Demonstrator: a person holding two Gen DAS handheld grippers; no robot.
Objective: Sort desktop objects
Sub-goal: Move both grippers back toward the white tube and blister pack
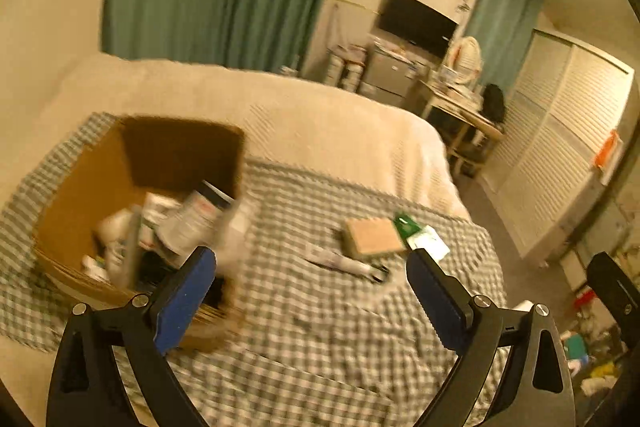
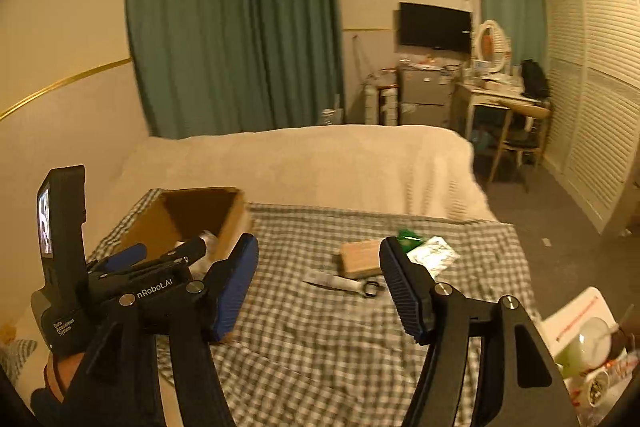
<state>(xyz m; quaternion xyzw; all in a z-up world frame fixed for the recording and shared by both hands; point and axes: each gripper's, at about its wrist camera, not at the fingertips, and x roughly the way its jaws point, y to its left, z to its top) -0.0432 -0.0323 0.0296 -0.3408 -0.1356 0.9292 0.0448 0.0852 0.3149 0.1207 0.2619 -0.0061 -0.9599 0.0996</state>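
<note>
An open cardboard box (image 1: 100, 183) with several bottles and tubes inside sits on the checked cloth (image 1: 320, 327) at the left. To its right lie a tan block (image 1: 374, 237), a green and white packet (image 1: 420, 233) and a white tube with a black cap (image 1: 344, 263). My left gripper (image 1: 312, 291) is open and empty, just right of the box. My right gripper (image 2: 318, 281) hangs open over the cloth with nothing between its pads; the tube (image 2: 342, 283), block (image 2: 360, 259) and packet (image 2: 430, 253) lie beyond it. The left gripper (image 2: 168, 253) shows beside the box (image 2: 192, 217).
The cloth covers the near end of a bed with a cream blanket (image 2: 304, 163). A small white table (image 2: 580, 339) with cups stands at the lower right. Beyond the bed are green curtains (image 2: 236, 27), a desk (image 2: 500, 99) and a louvred wardrobe (image 2: 592, 87).
</note>
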